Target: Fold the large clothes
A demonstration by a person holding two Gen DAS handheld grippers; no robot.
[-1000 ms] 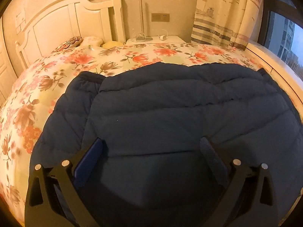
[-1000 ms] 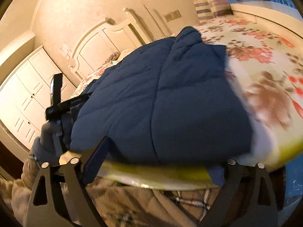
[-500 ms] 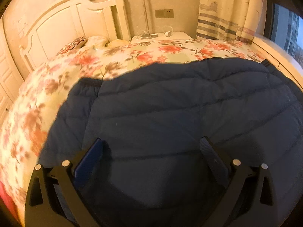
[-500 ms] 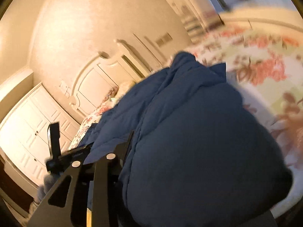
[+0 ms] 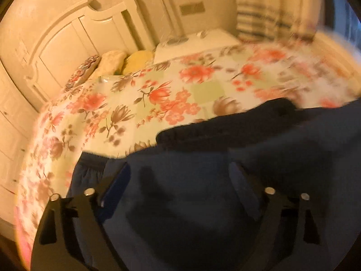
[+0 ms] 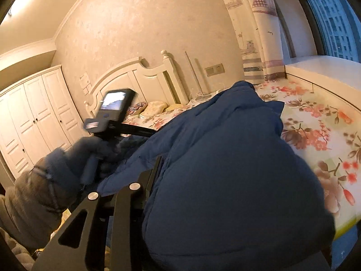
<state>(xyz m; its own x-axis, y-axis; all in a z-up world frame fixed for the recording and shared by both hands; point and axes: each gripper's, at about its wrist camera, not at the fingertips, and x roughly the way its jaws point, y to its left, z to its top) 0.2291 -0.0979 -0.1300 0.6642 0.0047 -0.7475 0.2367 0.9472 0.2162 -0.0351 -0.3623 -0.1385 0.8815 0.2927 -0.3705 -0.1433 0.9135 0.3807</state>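
A dark blue padded coat (image 5: 237, 180) lies on the flowered bed (image 5: 158, 94). My left gripper (image 5: 180, 178) is open, its fingers wide apart over the coat's near edge, with fabric between them. In the right wrist view the coat (image 6: 225, 169) is lifted in a bulging fold. My right gripper is shut on the coat; only its left finger (image 6: 155, 171) shows, the other is hidden by fabric. The left gripper, held in a gloved hand (image 6: 74, 155), shows at the left.
A white headboard (image 5: 94, 33) and pillows (image 5: 112, 61) stand at the bed's far end, beside a white nightstand (image 5: 196, 43). Curtains (image 6: 257, 33) and a window ledge (image 6: 320, 70) run along the right. A white wardrobe (image 6: 33, 117) stands left.
My right gripper closed on the coat's edge and lifted it up and over. The coat has pulled back toward me, uncovering more bed. My left gripper has risen and stays open.
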